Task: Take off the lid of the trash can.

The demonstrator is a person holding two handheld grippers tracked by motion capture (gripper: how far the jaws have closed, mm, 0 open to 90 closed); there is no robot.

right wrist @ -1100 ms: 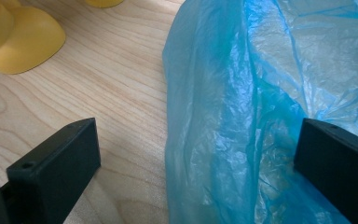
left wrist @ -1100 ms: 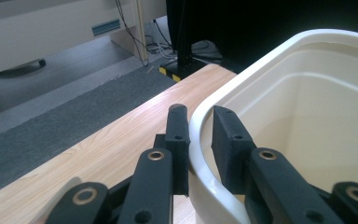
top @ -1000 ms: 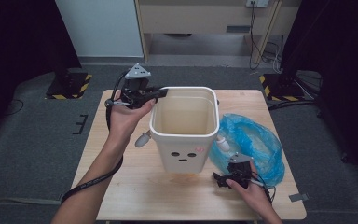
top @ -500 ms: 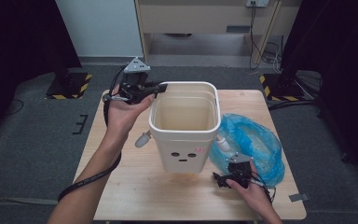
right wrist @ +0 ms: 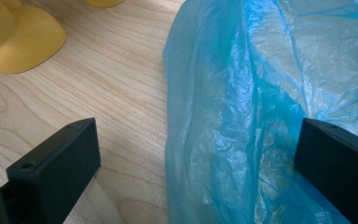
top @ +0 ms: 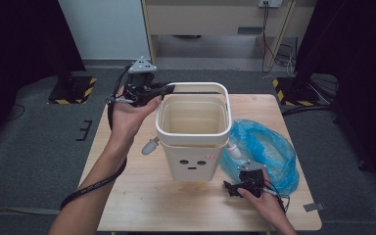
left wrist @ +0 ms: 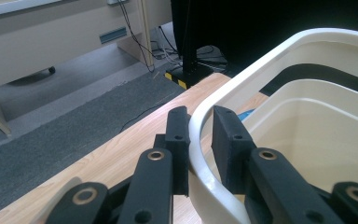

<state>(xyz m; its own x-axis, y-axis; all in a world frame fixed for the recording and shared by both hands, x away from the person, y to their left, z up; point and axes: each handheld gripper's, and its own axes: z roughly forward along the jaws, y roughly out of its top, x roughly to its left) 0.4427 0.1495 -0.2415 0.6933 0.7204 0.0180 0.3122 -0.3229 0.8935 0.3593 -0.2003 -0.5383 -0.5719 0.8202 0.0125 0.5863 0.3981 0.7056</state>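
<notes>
A cream bin (top: 193, 161) with a small face on its front stands in the middle of the wooden table (top: 127, 205). Its hoop handle (top: 200, 87) is raised over the rim. My left gripper (top: 169, 88) is shut on that handle at its back left corner. In the left gripper view the handle (left wrist: 261, 60) runs between the two jaws of the left gripper (left wrist: 200, 116). My right gripper (top: 230, 187) rests low at the front right, open. Its jaws stand wide apart on either side of a fold of the blue plastic bag (right wrist: 242, 93).
The blue bag (top: 269, 147) lies crumpled to the right of the bin, touching it. Small white knobs (top: 150, 146) stick out from the bin's sides. A yellow foot-like piece (right wrist: 18, 37) lies on the wood. A cabinet and cables stand beyond the table's far edge.
My left gripper has risen a little and drawn back with the handle in it. The bin's base and the right gripper have stayed put.
</notes>
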